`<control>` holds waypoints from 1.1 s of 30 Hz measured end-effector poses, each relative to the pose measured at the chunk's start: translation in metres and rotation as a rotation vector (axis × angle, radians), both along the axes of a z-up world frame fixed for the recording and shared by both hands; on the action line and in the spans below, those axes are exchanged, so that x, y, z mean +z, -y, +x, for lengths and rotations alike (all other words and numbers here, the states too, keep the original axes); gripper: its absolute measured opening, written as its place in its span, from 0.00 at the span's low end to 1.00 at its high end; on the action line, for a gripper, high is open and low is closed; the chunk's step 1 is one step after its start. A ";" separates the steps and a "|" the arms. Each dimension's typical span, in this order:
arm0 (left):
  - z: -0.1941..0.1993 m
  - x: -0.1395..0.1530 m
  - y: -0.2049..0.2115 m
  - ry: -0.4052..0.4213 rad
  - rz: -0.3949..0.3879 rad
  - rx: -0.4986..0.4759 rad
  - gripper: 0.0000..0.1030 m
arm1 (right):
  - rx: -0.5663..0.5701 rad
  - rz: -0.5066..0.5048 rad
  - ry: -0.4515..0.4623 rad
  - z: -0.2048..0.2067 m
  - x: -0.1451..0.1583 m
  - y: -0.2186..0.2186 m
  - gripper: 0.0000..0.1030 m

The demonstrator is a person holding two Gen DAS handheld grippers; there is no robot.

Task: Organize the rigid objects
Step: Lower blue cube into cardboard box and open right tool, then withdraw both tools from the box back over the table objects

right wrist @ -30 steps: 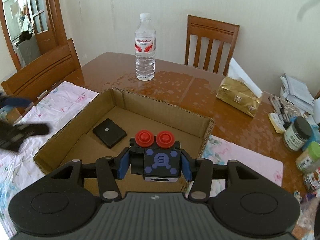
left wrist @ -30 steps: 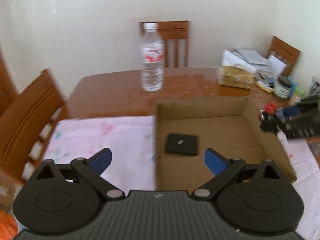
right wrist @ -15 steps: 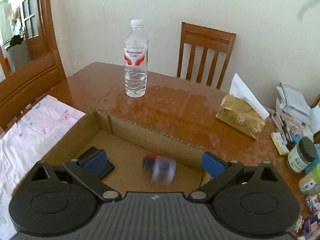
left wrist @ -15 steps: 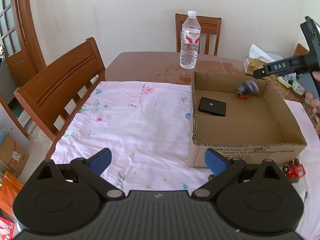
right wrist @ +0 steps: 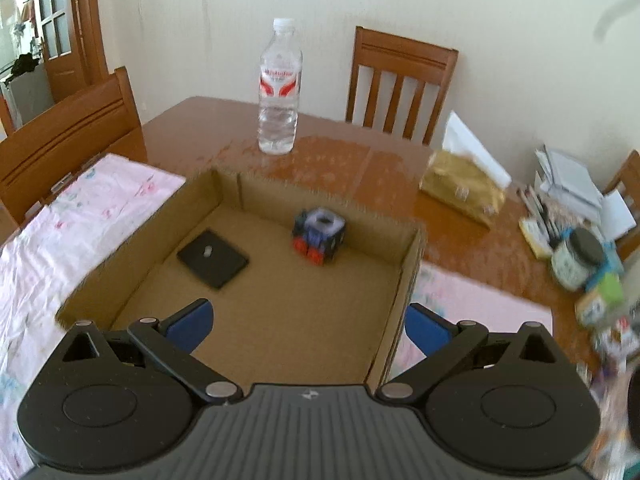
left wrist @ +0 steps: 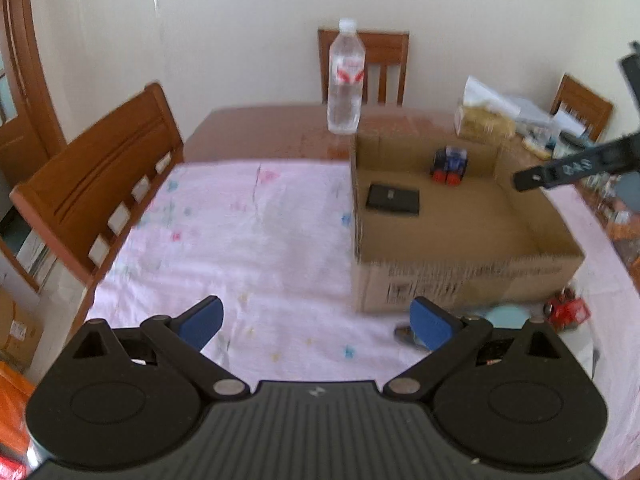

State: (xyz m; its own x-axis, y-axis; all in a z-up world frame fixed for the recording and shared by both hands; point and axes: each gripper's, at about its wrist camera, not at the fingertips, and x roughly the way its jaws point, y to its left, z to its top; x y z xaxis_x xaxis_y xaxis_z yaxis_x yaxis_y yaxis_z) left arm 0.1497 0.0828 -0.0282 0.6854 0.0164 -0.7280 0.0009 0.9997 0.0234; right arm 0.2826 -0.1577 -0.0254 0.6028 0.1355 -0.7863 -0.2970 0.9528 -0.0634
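The toy cube (right wrist: 319, 236) has dropped from the right gripper (right wrist: 306, 326) into the cardboard box (right wrist: 404, 264); both it and the left gripper (left wrist: 316, 320) now gape empty — next item.

soft, even daylight is filling both views. glare is shining off the wooden table (right wrist: 332, 168) near the water bottle (right wrist: 279, 88). motion blur is smearing the jars (right wrist: 580, 258) at 3 o'clock, and fisheye distortion is bending the edges into dark corners.
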 end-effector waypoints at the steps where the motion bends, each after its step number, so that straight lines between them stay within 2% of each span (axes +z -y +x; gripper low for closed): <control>1: -0.003 -0.002 0.001 -0.009 -0.007 -0.011 0.96 | -0.003 0.000 -0.010 -0.009 -0.003 0.001 1.00; 3: -0.011 -0.006 0.002 -0.011 -0.007 -0.047 0.97 | -0.011 -0.003 -0.023 -0.026 -0.008 0.002 1.00; 5: -0.017 -0.010 0.005 -0.033 0.013 -0.048 0.97 | -0.027 -0.001 -0.061 -0.039 -0.015 0.001 1.00; 10: -0.034 -0.017 0.008 -0.053 -0.003 -0.070 0.97 | -0.095 0.013 -0.123 -0.067 -0.027 -0.002 1.00; 16: -0.050 -0.017 0.006 -0.050 -0.006 -0.079 0.97 | -0.154 0.009 -0.176 -0.091 -0.039 -0.002 1.00; 22: -0.058 -0.016 0.001 -0.051 -0.014 -0.079 0.97 | -0.182 -0.009 -0.194 -0.109 -0.049 -0.003 1.00; 33: -0.064 -0.020 -0.002 -0.057 -0.014 -0.117 0.97 | -0.167 -0.061 -0.212 -0.134 -0.055 -0.006 1.00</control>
